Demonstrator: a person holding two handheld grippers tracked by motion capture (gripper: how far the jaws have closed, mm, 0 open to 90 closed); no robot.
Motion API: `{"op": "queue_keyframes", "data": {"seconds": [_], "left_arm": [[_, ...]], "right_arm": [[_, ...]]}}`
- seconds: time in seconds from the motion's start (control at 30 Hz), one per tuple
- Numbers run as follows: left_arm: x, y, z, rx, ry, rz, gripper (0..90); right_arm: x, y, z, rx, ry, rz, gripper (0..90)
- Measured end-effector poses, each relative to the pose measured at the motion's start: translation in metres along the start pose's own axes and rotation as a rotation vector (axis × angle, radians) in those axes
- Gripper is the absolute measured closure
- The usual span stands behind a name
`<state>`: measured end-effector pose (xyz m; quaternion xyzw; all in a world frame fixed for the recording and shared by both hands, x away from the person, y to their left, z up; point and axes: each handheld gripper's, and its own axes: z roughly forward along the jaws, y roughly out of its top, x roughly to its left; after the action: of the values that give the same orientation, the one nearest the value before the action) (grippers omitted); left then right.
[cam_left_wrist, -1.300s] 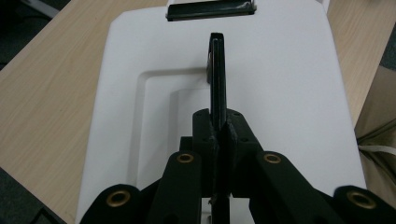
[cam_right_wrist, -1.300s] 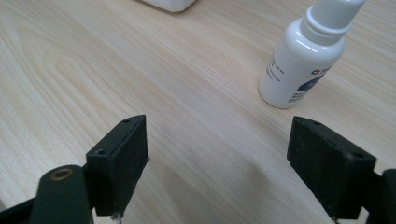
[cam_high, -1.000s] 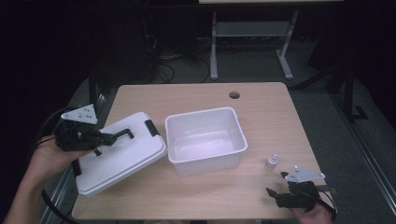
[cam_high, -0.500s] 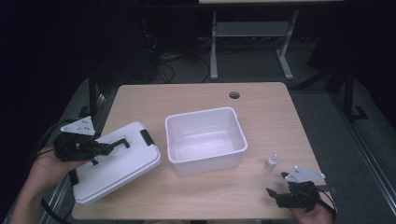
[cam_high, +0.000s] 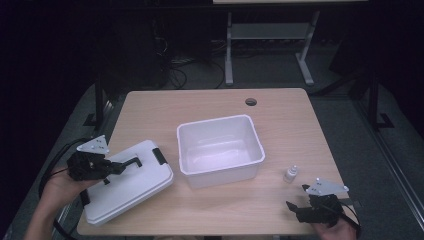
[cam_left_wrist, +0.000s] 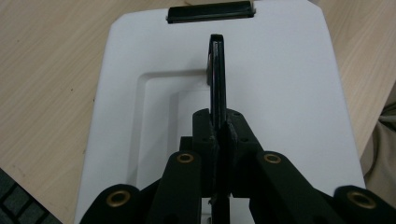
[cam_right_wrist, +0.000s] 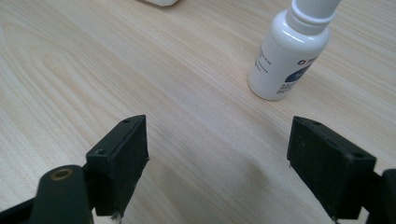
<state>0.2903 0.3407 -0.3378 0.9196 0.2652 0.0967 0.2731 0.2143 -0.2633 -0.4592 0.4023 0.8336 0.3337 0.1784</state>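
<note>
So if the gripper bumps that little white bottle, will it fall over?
Probably. The little white bottle stands upright, tall and narrow on a small base, so a nudge near its cap may tip it. Its round body would likely roll on the smooth table. It looks light.

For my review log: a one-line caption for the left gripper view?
Left gripper shut on the black handle of the white lid.

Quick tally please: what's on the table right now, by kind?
White plastic lid with black handle and black latch: 1
Open white plastic tub: 1
Small white dropper bottle: 1
Total: 3
</note>
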Motion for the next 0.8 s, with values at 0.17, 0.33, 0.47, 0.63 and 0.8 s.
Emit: {"op": "queue_keyframes", "data": {"seconds": [0.17, 0.33, 0.47, 0.63, 0.8], "left_arm": [[0.0, -0.003, 0.015, 0.034, 0.005, 0.0, 84.0], [0.003, -0.007, 0.029, 0.048, -0.006, -0.002, 84.0], [0.005, -0.008, 0.037, 0.05, -0.015, -0.006, 84.0], [0.008, -0.007, 0.048, 0.051, -0.016, -0.006, 84.0], [0.01, -0.007, 0.057, 0.057, -0.002, -0.002, 84.0]], "right_arm": [[0.0, 0.0, 0.0, 0.003, -0.001, -0.001, 19.8], [0.001, 0.0, 0.0, 0.002, -0.005, -0.001, 19.8], [0.0, -0.001, 0.0, 0.005, -0.007, 0.003, 19.8], [0.001, -0.002, 0.001, 0.015, -0.01, -0.002, 19.8], [0.001, -0.003, 0.001, 0.017, -0.01, 0.001, 19.7]]}}
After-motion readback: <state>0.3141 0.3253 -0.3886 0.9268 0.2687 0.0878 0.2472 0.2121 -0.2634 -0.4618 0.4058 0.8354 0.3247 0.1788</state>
